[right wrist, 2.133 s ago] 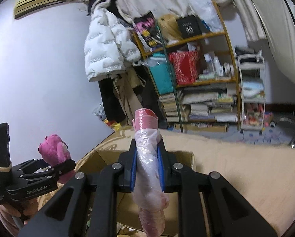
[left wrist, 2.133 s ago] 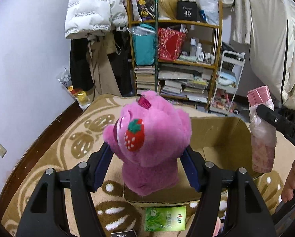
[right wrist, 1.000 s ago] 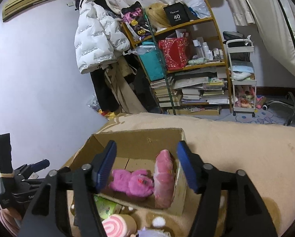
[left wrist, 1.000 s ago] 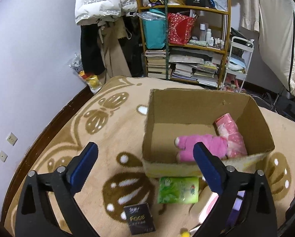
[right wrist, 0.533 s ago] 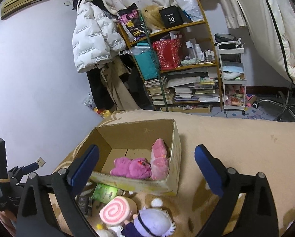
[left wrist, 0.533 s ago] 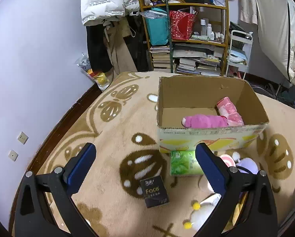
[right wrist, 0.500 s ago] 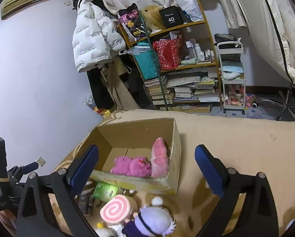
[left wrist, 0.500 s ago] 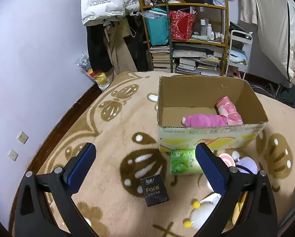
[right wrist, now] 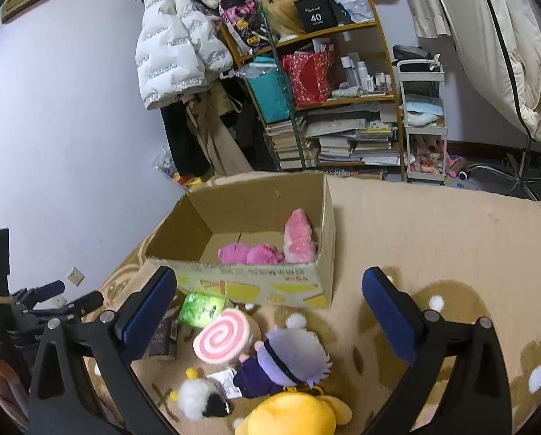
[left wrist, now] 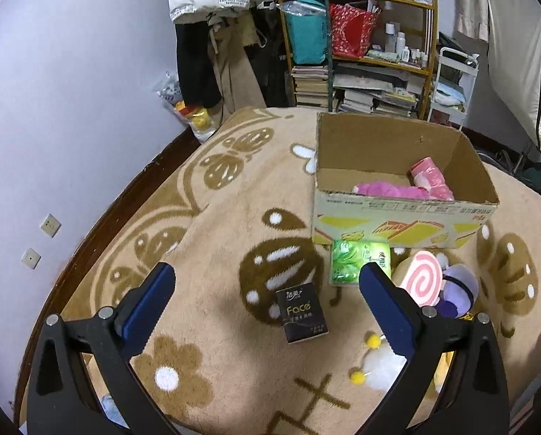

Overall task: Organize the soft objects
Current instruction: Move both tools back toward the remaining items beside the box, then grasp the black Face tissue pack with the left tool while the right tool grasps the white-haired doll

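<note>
Cluttered bedroom, lilac wall, a wooden shelf [right wrist: 317, 108] of books and bags at the far side; we work on a beige pile carpet with brown flower and butterfly motifs [left wrist: 205, 239]

Open brown corrugated cardboard box [left wrist: 386, 145] sits far centre. Inside, against its right wall, a fuzzy magenta plush toy [right wrist: 250, 253] lies flat, touching a pale pink plastic-wrapped soft roll [right wrist: 299, 235]

Our left gripper [left wrist: 267, 299] stands wide with nothing between its blue pads; our right gripper [right wrist: 268, 302] has just been opening and now gapes fully, also empty

Unsorted, on the carpet just in front of the box: a pink-and-white swirl cake-roll cushion [right wrist: 225, 339], a purple-haired plush doll [right wrist: 288, 360] touching it, a yellow plush [right wrist: 292, 417] nearest us, a small white-and-black fluffy toy with yellow pompoms [right wrist: 201, 400]. Left of those, a green glossy tissue packet [left wrist: 359, 261] and a black tissue packet printed "Face" [left wrist: 301, 313]

We judge all of these light and squashy. The swirl cushion looks best gripped across its flat faces; the doll at its round head. The film-wrapped packets may slip, so take them across the narrow sides
</note>
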{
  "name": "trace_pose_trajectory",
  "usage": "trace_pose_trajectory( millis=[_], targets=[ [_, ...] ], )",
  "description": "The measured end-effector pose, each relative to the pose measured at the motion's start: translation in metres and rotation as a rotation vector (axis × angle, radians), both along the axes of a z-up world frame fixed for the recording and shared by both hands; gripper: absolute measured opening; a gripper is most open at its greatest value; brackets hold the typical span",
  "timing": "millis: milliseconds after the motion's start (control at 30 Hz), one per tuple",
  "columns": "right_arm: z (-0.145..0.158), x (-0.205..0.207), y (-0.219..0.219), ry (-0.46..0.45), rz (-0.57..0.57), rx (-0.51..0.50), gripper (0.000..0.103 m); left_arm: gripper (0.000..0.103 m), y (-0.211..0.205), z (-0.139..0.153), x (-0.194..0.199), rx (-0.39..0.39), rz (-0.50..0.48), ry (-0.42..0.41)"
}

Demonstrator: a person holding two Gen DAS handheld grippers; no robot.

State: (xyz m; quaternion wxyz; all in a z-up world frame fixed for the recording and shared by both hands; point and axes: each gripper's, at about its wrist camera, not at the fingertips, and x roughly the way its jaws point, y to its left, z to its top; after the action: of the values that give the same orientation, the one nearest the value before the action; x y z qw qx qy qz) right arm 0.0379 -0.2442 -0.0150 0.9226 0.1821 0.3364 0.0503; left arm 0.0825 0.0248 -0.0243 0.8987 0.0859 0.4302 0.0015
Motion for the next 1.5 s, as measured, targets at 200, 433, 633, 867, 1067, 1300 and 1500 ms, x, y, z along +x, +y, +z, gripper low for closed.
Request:
trace_pose_trajectory(
  millis=[200, 433, 633, 867, 1067, 1300, 1500],
  targets=[
    [-0.008, 0.000, 0.004, 0.034, 0.008, -0.011, 0.103, 0.101, 0.011, -0.011, 0.011, -0.022, 0.034, 0.046],
    [-0.025, 0.010, 0.008, 0.086, 0.019, -0.028, 0.103, 0.101, 0.016, -0.030, 0.027, -0.030, 0.047, 0.113],
    [-0.039, 0.021, 0.013, 0.123, 0.032, -0.047, 0.103, 0.101, 0.016, -0.050, 0.041, -0.049, 0.035, 0.183],
    [-0.059, 0.033, 0.016, 0.216, 0.053, -0.033, 0.103, 0.101, 0.010, -0.071, 0.053, -0.065, 0.021, 0.267],
    [-0.075, 0.041, 0.014, 0.275, 0.044, -0.028, 0.103, 0.101, 0.005, -0.088, 0.063, -0.043, 0.017, 0.317],
    [-0.093, 0.048, 0.018, 0.334, 0.053, -0.030, 0.103, 0.100, 0.005, -0.111, 0.073, -0.046, 0.029, 0.393],
    [-0.107, 0.051, 0.021, 0.384, 0.061, -0.038, 0.103, 0.100, 0.002, -0.122, 0.073, -0.035, 0.023, 0.435]
  ],
)
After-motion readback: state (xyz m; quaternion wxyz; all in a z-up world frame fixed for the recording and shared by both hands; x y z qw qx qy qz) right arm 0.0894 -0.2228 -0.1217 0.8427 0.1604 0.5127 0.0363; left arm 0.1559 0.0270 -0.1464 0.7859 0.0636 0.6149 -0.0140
